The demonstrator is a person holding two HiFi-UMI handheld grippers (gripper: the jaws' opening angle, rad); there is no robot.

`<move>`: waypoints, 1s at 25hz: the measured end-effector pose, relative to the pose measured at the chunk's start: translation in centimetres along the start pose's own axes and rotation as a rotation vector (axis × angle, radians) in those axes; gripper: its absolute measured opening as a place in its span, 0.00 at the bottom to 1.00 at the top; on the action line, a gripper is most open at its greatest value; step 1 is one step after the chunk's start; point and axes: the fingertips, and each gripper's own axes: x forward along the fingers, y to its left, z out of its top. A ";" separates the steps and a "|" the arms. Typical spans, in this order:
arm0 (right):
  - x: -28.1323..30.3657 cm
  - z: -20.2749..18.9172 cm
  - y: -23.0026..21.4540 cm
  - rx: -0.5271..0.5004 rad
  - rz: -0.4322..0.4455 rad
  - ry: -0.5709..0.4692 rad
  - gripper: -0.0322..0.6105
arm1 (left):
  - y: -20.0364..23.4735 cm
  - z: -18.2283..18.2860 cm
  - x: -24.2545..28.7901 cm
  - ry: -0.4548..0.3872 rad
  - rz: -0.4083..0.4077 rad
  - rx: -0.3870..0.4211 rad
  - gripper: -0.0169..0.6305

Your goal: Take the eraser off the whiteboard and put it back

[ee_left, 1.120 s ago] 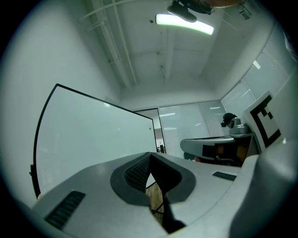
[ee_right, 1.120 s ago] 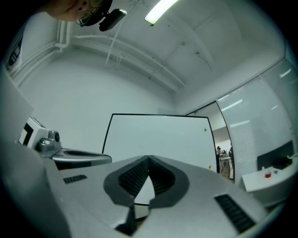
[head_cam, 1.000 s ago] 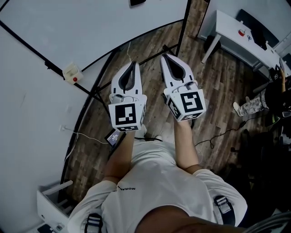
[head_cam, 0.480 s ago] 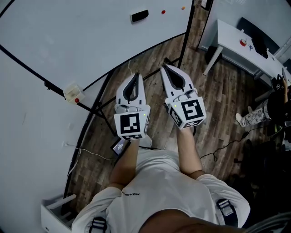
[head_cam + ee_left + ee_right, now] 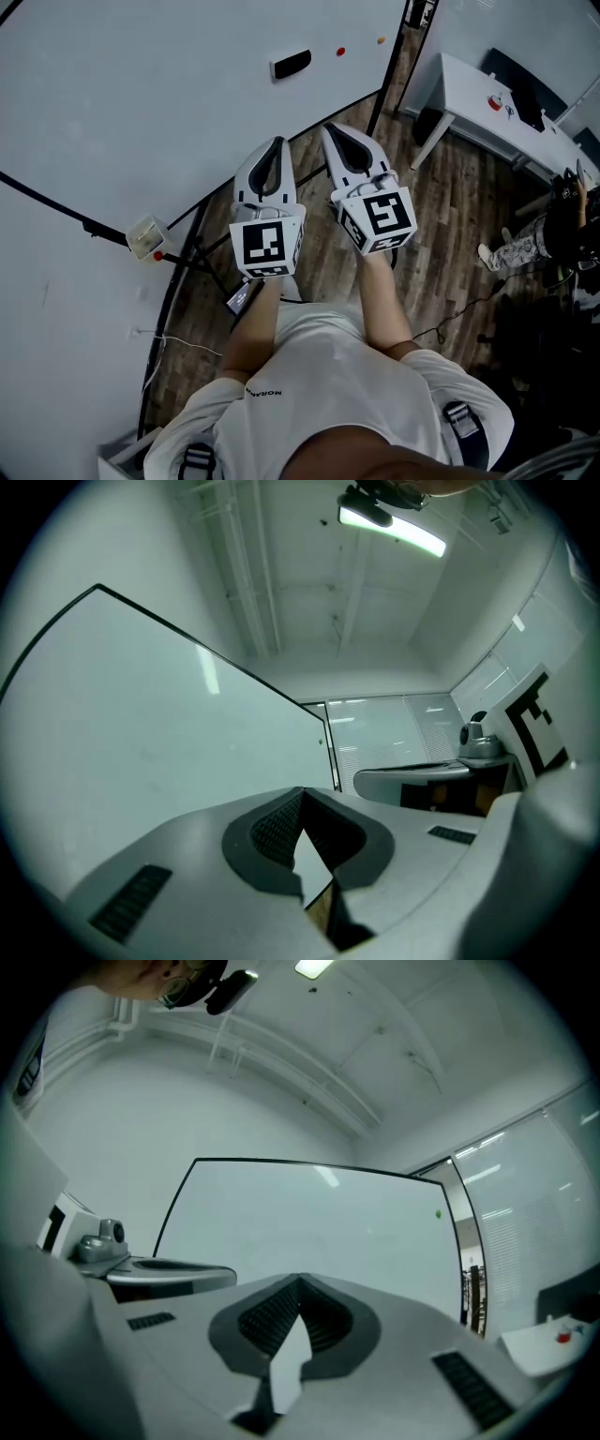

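Note:
A black eraser (image 5: 291, 65) sticks to the large whiteboard (image 5: 150, 84) at the upper middle of the head view. Below it, over the wooden floor, my left gripper (image 5: 274, 142) and right gripper (image 5: 329, 129) are held side by side with their tips toward the board, short of the eraser. Both have their jaws shut with nothing between them. In the left gripper view the tips (image 5: 302, 791) meet in front of the whiteboard (image 5: 141, 733). In the right gripper view the tips (image 5: 300, 1281) also meet before the whiteboard (image 5: 309, 1222). Neither gripper view shows the eraser.
A red magnet (image 5: 340, 51) and an orange magnet (image 5: 381, 40) sit on the board right of the eraser. The board's black stand legs (image 5: 192, 239) cross the floor. A white desk (image 5: 487, 98) stands at the right, and a seated person (image 5: 553, 220) is at the far right.
Both grippers have moved forward toward the whiteboard, side by side. The eraser and magnets have come into view and sit lower in the head view. The jaws stay shut.

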 end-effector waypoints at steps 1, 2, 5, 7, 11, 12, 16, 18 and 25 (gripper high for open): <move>1.1 0.1 -0.2 -0.002 -0.005 -0.001 0.07 | 0.7 0.1 0.9 -0.005 -0.005 0.003 0.03; 2.2 0.0 -0.3 -0.003 -0.009 0.000 0.07 | 1.5 0.1 1.7 -0.007 -0.010 0.005 0.03; 5.5 -0.8 -0.4 0.003 -0.023 0.012 0.07 | 3.6 -0.2 3.7 -0.011 -0.031 0.000 0.03; 7.5 -1.4 -0.2 0.004 -0.029 0.019 0.07 | 5.1 -0.7 4.8 -0.018 -0.044 0.005 0.03; 10.1 -2.1 -0.7 -0.002 -0.058 0.032 0.07 | 6.9 -1.9 6.8 -0.015 -0.082 0.017 0.03; 10.5 -2.2 -1.0 0.002 -0.071 0.034 0.07 | 7.2 -2.0 7.3 -0.015 -0.092 0.014 0.03; 11.8 -2.8 -2.2 0.019 -0.099 0.046 0.07 | 8.1 -2.2 9.0 -0.027 -0.113 0.001 0.03; 12.2 -3.3 -2.8 0.022 -0.109 0.056 0.07 | 8.0 -2.8 9.6 -0.024 -0.121 -0.008 0.03; 13.4 -4.4 -5.3 0.046 -0.109 0.071 0.07 | 7.2 -3.7 11.9 -0.006 -0.110 -0.010 0.03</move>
